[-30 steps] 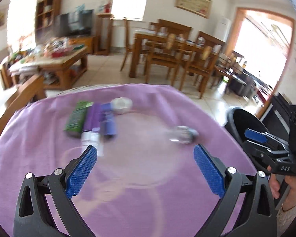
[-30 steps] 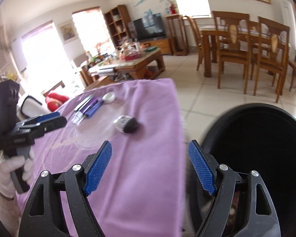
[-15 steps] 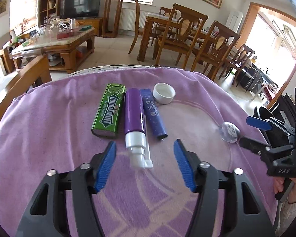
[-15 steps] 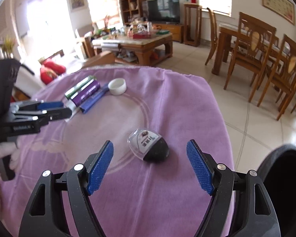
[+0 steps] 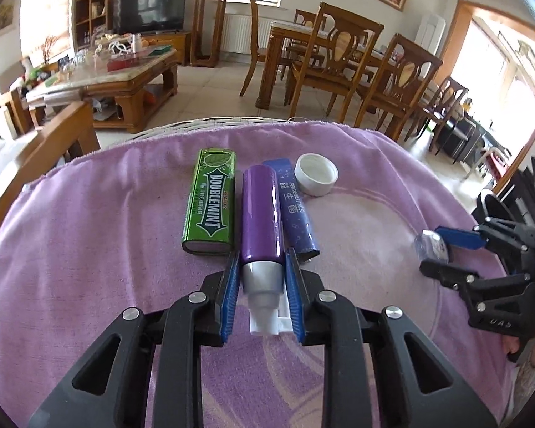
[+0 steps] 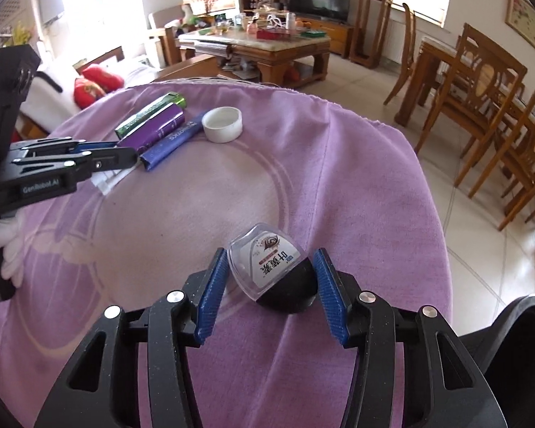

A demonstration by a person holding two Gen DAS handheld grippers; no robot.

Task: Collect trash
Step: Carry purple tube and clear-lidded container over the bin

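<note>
Trash lies on the purple cloth in our left wrist view: a green gum pack at eleven o'clock of centre, a purple spray bottle just beside it, a blue sachet touching the bottle's far side, and a white cap at twelve. Our left gripper is closing, its blue pads against the bottle's silver collar. At three o'clock our right gripper straddles a small clear-lidded container. In our right wrist view, the right gripper is closing with the container between its pads; we cannot tell whether they press it yet. A black bin sits at four o'clock, the left gripper at ten.
</note>
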